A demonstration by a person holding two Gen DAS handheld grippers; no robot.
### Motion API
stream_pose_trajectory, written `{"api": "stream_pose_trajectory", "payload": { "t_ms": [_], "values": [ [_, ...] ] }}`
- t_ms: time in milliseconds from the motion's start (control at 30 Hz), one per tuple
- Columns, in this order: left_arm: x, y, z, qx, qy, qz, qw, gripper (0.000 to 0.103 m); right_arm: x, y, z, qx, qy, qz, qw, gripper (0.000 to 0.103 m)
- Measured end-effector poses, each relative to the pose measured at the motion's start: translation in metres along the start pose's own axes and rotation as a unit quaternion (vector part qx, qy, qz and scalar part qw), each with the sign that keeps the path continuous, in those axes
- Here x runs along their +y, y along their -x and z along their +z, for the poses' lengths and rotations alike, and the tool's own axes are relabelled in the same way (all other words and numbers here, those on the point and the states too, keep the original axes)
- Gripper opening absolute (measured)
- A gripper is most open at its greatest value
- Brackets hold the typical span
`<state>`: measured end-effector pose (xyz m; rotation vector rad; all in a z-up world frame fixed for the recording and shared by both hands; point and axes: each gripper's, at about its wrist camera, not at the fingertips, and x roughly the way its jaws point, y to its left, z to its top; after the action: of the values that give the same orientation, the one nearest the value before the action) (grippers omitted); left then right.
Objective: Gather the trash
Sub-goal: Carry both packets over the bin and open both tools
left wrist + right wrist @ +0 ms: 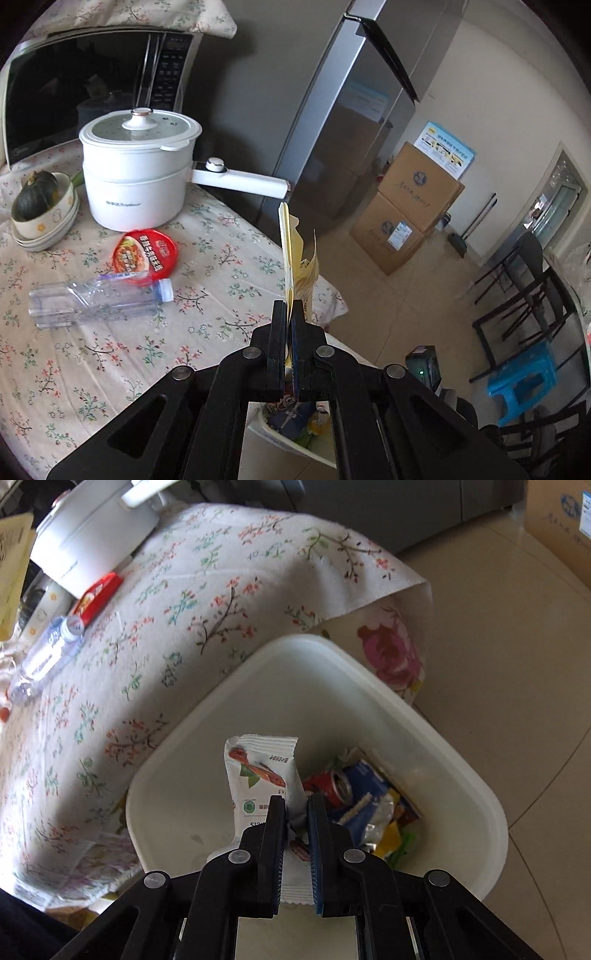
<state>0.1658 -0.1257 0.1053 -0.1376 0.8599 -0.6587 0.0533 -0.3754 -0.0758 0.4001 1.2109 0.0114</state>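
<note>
Wrappers are the whole game at this point, and both are featherweight, floppy stuff that pinches flat and won't fight back. The right gripper [295,801] is clamped on a white snack wrapper [258,771], held by its lower part with the crimped top edge sticking up, right over the white trash bin [443,746], which already has a red soda can [328,784] and some blue and yellow packaging at the bottom. Film like that is slick and crinkly, so I'd guess it clings to the pads a bit once let go; a wide opening should let it drop. The left gripper [290,317] is squeezed shut on a yellow paper packet [301,266], thin and a little stiffer, standing up edge-on from the jaws past the table's edge, with the bin partly visible below. Left on the floral tablecloth [110,350]: a clear plastic bottle [99,299] lying on its side at about 9 o'clock from the left gripper, and a red instant-noodle lid [146,256] touching it at 10 o'clock. Bottle looks empty, so it's light, but round and slippery. I'd grab it across the middle of the body or by the capped neck. Lid is flat, so probably nip it by the rim. White electric pot [136,173] behind isn't trash.
</note>
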Motion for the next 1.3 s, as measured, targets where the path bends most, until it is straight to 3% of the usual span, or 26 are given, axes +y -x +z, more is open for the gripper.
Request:
{"api": "stream_pose_trajectory", "payload": {
  "t_ms": [133,233,433,667,967,1100,1167,1233,1300],
  "values": [
    [-0.017,-0.017,-0.016,0.028,-0.032,-0.005,0.9991,0.001,0.013,-0.028,-0.015,0.071,0.047,-0.01,0.996,0.015],
    [-0.025,-0.029,-0.028,0.048,-0.047,-0.011,0.9977,0.001,0.009,-0.044,-0.018,0.101,0.038,-0.034,0.994,0.022],
    [-0.032,-0.054,-0.05,0.089,-0.062,-0.03,0.9937,0.001,-0.021,-0.021,-0.003,0.048,-0.037,-0.029,0.998,0.042],
    [-0.054,-0.096,-0.083,0.154,-0.097,-0.058,0.9816,0.002,-0.055,0.006,0.014,-0.023,-0.137,-0.029,0.99,0.043],
    [-0.078,-0.164,-0.138,0.24,-0.153,-0.047,0.9574,0.002,-0.057,0.035,0.021,-0.09,-0.139,0.046,0.985,0.044],
    [-0.077,-0.194,-0.156,0.28,-0.155,-0.059,0.9454,0.004,-0.062,0.044,0.021,-0.108,-0.141,0.047,0.983,0.05],
    [-0.076,-0.214,-0.165,0.31,-0.174,-0.037,0.9342,0.008,-0.065,0.041,0.02,-0.102,-0.148,0.05,0.982,0.05],
    [-0.071,-0.229,-0.172,0.327,-0.197,0.017,0.9242,0.013,-0.068,0.04,0.02,-0.099,-0.152,0.056,0.982,0.05],
    [-0.065,-0.231,-0.169,0.32,-0.196,0.036,0.9261,0.017,-0.069,0.04,0.019,-0.099,-0.152,0.054,0.982,0.05]
  ]
}}
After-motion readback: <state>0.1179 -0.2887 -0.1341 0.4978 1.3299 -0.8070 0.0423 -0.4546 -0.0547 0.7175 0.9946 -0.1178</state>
